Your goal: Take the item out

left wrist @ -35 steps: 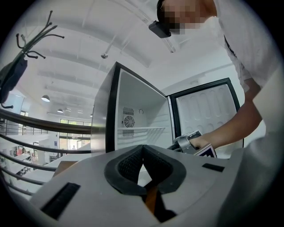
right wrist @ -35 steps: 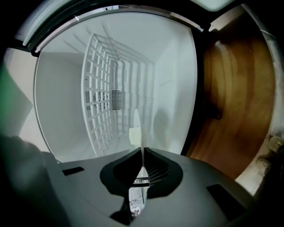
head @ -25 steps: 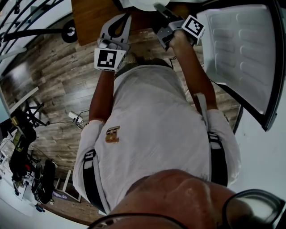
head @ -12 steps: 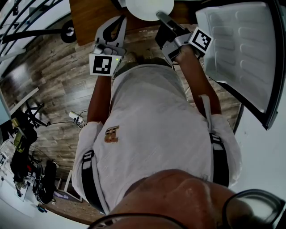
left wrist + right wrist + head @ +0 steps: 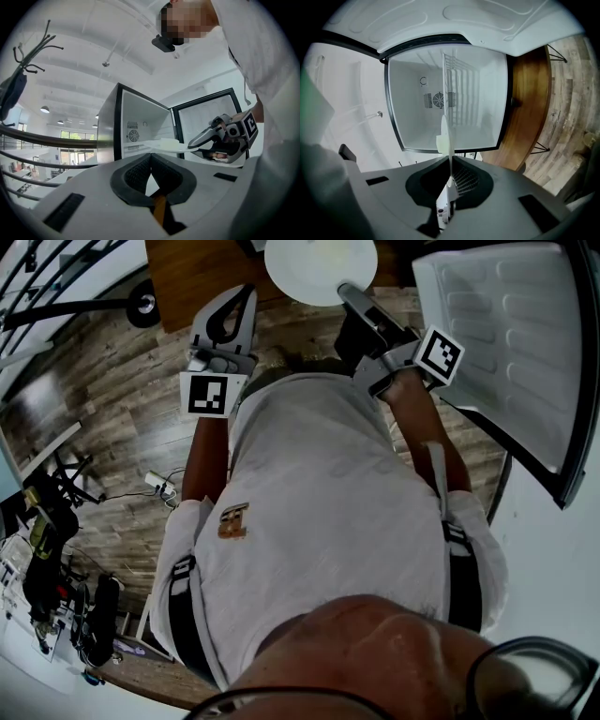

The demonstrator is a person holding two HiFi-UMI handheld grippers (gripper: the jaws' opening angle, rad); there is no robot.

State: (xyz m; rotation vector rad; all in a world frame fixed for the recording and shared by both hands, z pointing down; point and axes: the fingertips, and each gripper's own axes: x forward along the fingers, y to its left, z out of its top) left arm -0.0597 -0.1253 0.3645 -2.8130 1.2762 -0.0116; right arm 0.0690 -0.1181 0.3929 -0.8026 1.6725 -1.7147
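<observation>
A white plate [image 5: 319, 268] is out in front of the open mini fridge [image 5: 140, 126], seen edge-on in the right gripper view [image 5: 446, 136]. My right gripper [image 5: 349, 292] is shut on the plate's near rim, with the rim pinched between its pads [image 5: 450, 164]. In the left gripper view the plate [image 5: 164, 144] lies flat, with the right gripper [image 5: 194, 143] clamped on its edge. My left gripper [image 5: 246, 292] hangs to the left of the plate, apart from it. It is shut with nothing between its pads [image 5: 150, 165].
The fridge door [image 5: 506, 343] stands swung open at the right. Inside the fridge a wire shelf [image 5: 461, 93] and a rear fan grille [image 5: 437, 100] show. The fridge sits on a wooden table [image 5: 529, 108]. Plank floor [image 5: 122, 409] lies below, with clutter at the far left.
My right gripper has drawn back toward the body with the plate, and more of the plate now shows. The left gripper has drifted slightly left and back.
</observation>
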